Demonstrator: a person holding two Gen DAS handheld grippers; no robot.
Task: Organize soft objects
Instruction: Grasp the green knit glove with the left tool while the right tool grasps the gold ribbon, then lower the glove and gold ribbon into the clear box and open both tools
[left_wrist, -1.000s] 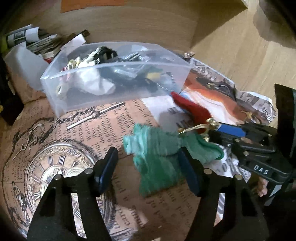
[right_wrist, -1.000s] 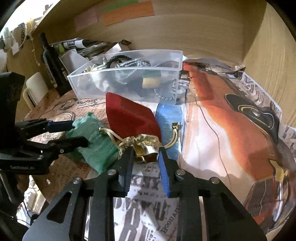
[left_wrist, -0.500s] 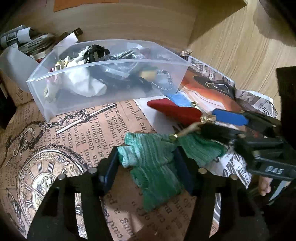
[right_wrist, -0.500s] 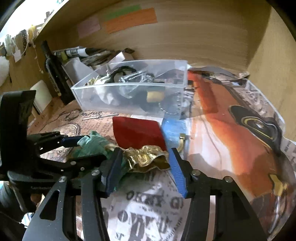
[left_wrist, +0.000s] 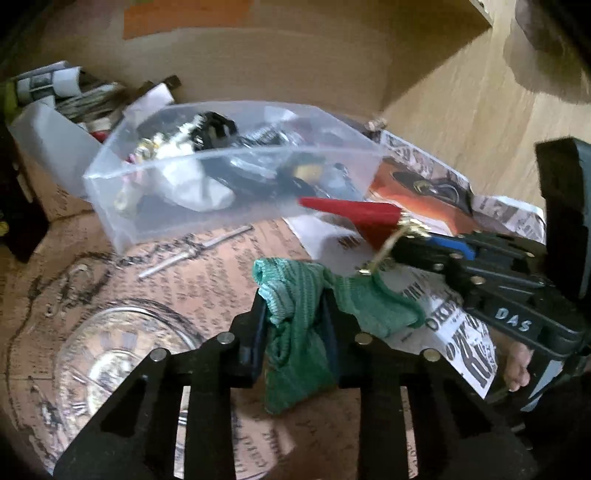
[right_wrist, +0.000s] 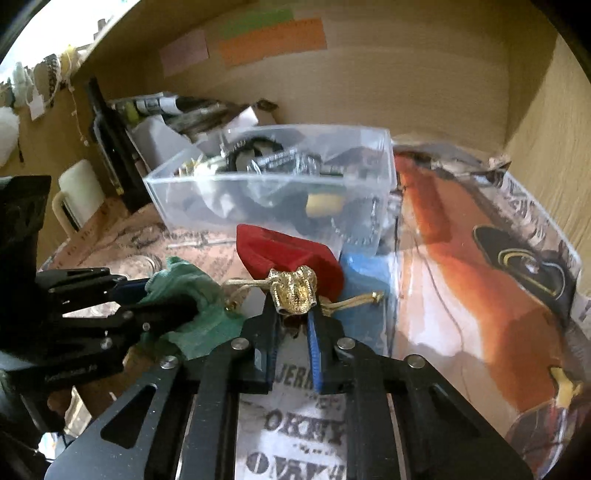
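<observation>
In the left wrist view, the left gripper (left_wrist: 295, 325) is closed narrow on the green pouch (left_wrist: 299, 332), its two black fingers (left_wrist: 255, 332) pressing the knitted fabric from both sides. The lower end of the pouch hangs below the fingers, and its other end spreads to the right, over the newspaper sheet (left_wrist: 469, 354). A gold cord (left_wrist: 384, 251) runs from the green pouch up to the red pouch (left_wrist: 354, 218), which sticks out toward the clear plastic bin (left_wrist: 221, 192). The bin holds a jumble of dark and pale small items and stands on the brown clock-print paper (left_wrist: 110, 332). The right gripper (left_wrist: 417, 243) reaches in from the right, at the gold-trimmed neck of the red pouch.

In the right wrist view, the right gripper (right_wrist: 293, 314) is pinched tight on the crumpled gold neck (right_wrist: 295, 291) of the red pouch (right_wrist: 288, 254), whose body points away toward the clear plastic bin (right_wrist: 273, 195). Just right of it a blue pouch (right_wrist: 369, 280) lies flat on the newspaper sheet (right_wrist: 295, 424), with a gold cord (right_wrist: 351, 301) end across it. To the left, the left gripper (right_wrist: 155, 299) clamps the green pouch (right_wrist: 195, 317), which touches the red one's cord. An orange car poster (right_wrist: 480, 280) covers the surface on the right
</observation>
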